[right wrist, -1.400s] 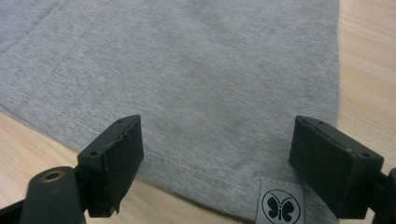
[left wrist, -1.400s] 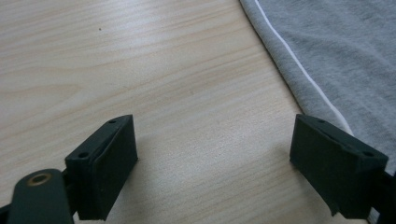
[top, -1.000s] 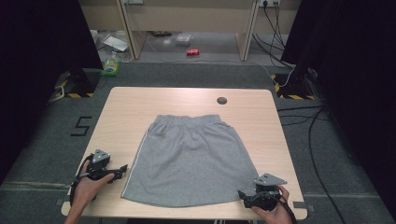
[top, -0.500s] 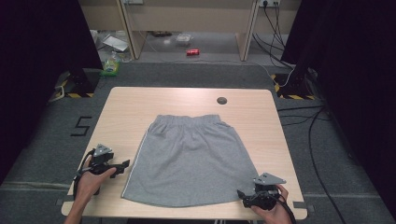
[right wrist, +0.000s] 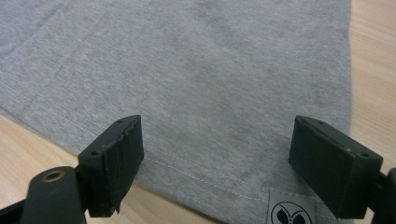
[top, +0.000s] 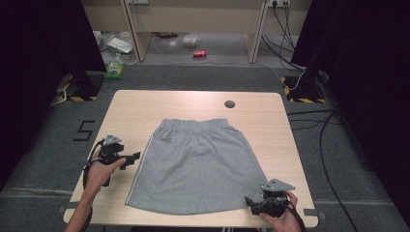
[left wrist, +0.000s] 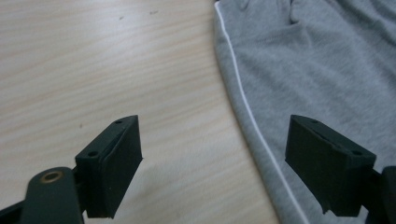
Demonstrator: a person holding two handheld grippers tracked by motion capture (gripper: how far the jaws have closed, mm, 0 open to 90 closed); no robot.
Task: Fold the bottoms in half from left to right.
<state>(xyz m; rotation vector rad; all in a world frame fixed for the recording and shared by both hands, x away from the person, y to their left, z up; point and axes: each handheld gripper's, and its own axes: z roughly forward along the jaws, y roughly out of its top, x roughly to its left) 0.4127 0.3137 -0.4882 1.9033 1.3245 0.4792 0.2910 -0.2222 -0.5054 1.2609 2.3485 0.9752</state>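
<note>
The grey shorts point(top: 196, 166) lie flat and spread in the middle of the wooden worktop point(top: 145, 104), waistband away from you, hem toward your edge. Your left gripper point(top: 126, 159) sits just off the garment's left side seam, jaws spread wide; in the left gripper view the white piping point(left wrist: 247, 109) runs between them, with one jaw over bare wood and the other over cloth. Your right gripper point(top: 251, 203) is at the near right hem corner, jaws likewise spread, straddling the hem beside the sewn label point(right wrist: 289, 212). Nothing is pinched yet. Judgement: you are in the approach-to-grasp step, likely ahead of a fold. Next, lower each gripper until one jaw slips beneath the edge, then close on a single fabric layer group without dragging it.
</note>
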